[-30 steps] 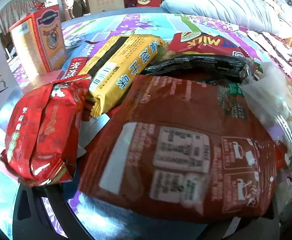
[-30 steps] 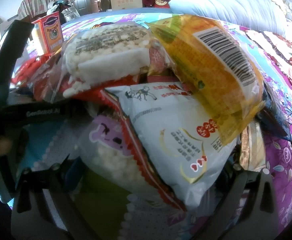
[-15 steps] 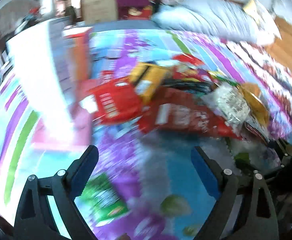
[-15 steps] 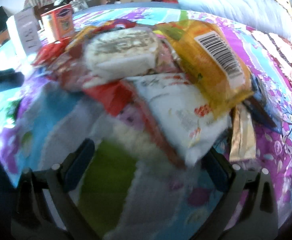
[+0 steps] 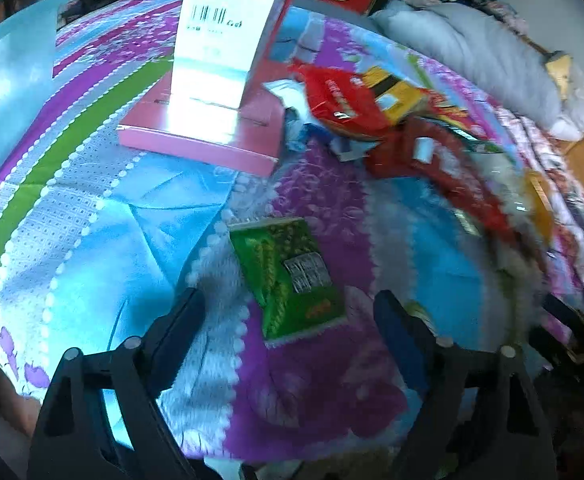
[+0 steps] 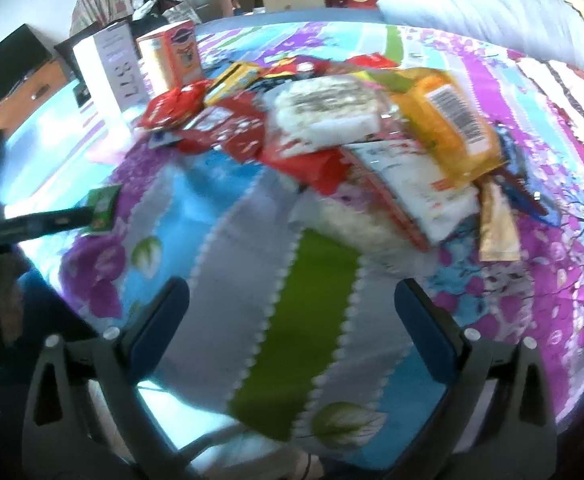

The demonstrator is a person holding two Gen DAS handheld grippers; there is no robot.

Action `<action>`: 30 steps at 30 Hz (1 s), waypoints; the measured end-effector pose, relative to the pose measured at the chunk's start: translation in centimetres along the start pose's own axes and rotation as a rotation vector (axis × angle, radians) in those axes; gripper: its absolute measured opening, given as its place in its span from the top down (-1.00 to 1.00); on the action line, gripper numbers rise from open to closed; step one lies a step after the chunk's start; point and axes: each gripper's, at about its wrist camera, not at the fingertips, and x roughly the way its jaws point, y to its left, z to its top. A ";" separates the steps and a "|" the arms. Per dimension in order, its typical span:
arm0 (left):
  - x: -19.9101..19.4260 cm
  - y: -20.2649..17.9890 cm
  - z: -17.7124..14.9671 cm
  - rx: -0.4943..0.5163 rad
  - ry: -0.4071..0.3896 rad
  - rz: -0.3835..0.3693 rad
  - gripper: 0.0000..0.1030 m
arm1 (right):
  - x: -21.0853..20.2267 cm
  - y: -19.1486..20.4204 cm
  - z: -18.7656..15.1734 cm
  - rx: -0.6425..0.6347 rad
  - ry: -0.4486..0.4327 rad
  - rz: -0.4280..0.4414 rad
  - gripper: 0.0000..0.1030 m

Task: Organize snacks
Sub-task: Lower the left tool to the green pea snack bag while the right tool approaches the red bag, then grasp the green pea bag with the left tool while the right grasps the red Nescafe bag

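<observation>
The bed (image 6: pixel 472 92) carries a patterned cover, and nearly all the snacks sit on it as one loose pile (image 6: pixel 332 120).

1. Pile. Bags overlap in layers: an orange bag (image 6: pixel 448 128) and a clear bag (image 6: pixel 328 112) of white pieces ride on top of red packs and a white bag (image 6: pixel 432 196). Pulling a lower pack would likely drag or tip the ones above. A slim gold sachet (image 6: pixel 496 224) lies at the pile's right edge and could be knocked off toward the bedside.

2. Boxes. A white box (image 6: pixel 108 68) and an orange box (image 6: pixel 172 56) stand upright just beside the pile. A sweeping arm could topple either.

3. Green packet (image 5: pixel 292 276). It lies flat and alone on the cover, well apart from the pile, just ahead of the left gripper (image 5: pixel 288 320). That gripper's jaws are closing from wide, with nothing between them. A flat, slick packet on soft bedding may slide away, or the tips may pinch cloth with it.

4. Right gripper (image 6: pixel 292 308). Its jaws stand wide and empty over bare cover, short of the pile.
</observation>
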 end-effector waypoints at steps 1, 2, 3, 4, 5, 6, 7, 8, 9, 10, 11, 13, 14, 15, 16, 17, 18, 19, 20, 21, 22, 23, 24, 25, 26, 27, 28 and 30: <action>0.3 -0.3 0.1 0.025 -0.013 0.028 -0.65 | -0.1 0.2 0.0 -0.010 0.001 0.008 -1.00; 0.7 -0.8 0.3 0.051 -0.020 0.057 -0.55 | -0.1 0.7 0.1 -0.028 0.003 0.022 -1.00; 0.9 -1.1 0.4 0.063 -0.025 0.071 -0.26 | -0.2 0.9 0.1 -0.047 0.003 0.032 -1.00; 1.2 -1.4 0.5 0.083 -0.025 0.097 -0.08 | -0.2 1.3 0.4 -0.077 0.005 0.046 -1.00; 1.2 -1.5 0.6 0.088 -0.027 0.103 0.05 | -0.3 1.6 0.7 -0.108 0.001 0.058 -0.96; 1.1 -1.3 0.6 0.084 -0.032 0.086 0.13 | -0.3 1.9 1.0 -0.138 -0.009 0.061 -0.74; 0.8 -1.2 0.5 0.084 -0.035 0.068 0.14 | -0.2 2.2 1.4 -0.175 -0.013 0.065 -0.60; 0.6 -1.1 0.4 0.091 -0.042 0.067 0.15 | 0.0 2.6 2.1 -0.220 -0.014 0.068 -0.35; 0.2 -1.0 0.4 0.096 -0.049 0.068 0.15 | 0.3 3.0 2.6 -0.255 -0.018 0.065 -0.25; -0.1 -0.7 0.3 0.093 -0.055 0.061 0.15 | 0.7 3.4 3.3 -0.295 -0.025 0.055 -0.25; -0.4 -0.5 0.3 0.087 -0.058 0.053 0.15 | 1.3 3.8 4.0 -0.335 -0.038 0.032 -0.25; -0.6 -0.4 0.5 0.080 -0.061 0.035 0.15 | 2.5 4.4 5.4 -0.390 -0.051 0.015 -0.28; -0.7 -0.2 0.5 0.075 -0.059 0.031 0.15 | 3.7 4.9 6.3 -0.421 -0.039 0.002 -0.35; -0.7 0.1 0.4 0.067 -0.056 0.021 0.15 | 4.6 5.3 6.9 -0.447 -0.025 -0.005 -0.55; -0.7 0.4 0.4 0.058 -0.051 0.008 0.15 | 5.8 5.9 8.0 -0.489 -0.014 -0.013 -0.63; -0.6 0.5 0.5 0.056 -0.047 0.002 0.15 | 6.2 6.2 8.7 -0.507 -0.015 -0.020 -0.70; -0.6 0.5 0.3 0.059 -0.046 -0.002 0.15 | 6.7 6.5 9.4 -0.519 -0.014 -0.027 -0.75; -0.7 0.6 0.3 0.059 -0.045 -0.009 0.15 | 7.2 6.7 10.3 -0.530 -0.010 -0.032 -0.81; -0.6 0.6 0.3 0.056 -0.045 -0.018 0.15 | 8.0 6.9 11.1 -0.542 0.003 -0.037 -0.97; -0.6 0.7 0.2 0.055 -0.043 -0.023 0.15 | 8.5 6.9 11.4 -0.555 0.019 -0.044 -1.00; -0.4 0.7 0.2 0.055 -0.039 -0.030 0.15 | 9.4 7.0 11.9 -0.575 0.033 -0.072 -1.00; -0.4 0.7 0.2 0.055 -0.036 -0.033 0.14 | 9.8 7.1 12.2 -0.590 0.036 -0.088 -0.99; -0.3 0.7 0.2 0.055 -0.036 -0.036 0.14 | 10.0 7.4 12.5 -0.605 0.025 -0.094 -0.97; -0.3 0.7 0.2 0.054 -0.036 -0.042 0.14 | 10.0 7.5 12.5 -0.617 0.019 -0.102 -0.97; -0.3 0.8 0.2 0.049 -0.034 -0.052 0.14 | 10.5 7.6 12.5 -0.645 0.025 -0.124 -0.98; -0.3 0.8 0.2 0.044 -0.034 -0.058 0.14 | 10.9 7.6 12.5 -0.657 0.037 -0.135 -0.98; -0.3 0.9 0.2 0.041 -0.033 -0.062 0.14 | 11.8 7.2 12.6 -0.647 0.065 -0.135 -0.97; -0.3 1.0 0.3 0.034 -0.031 -0.071 0.14 | 12.2 6.4 12.8 -0.607 0.094 -0.106 -0.89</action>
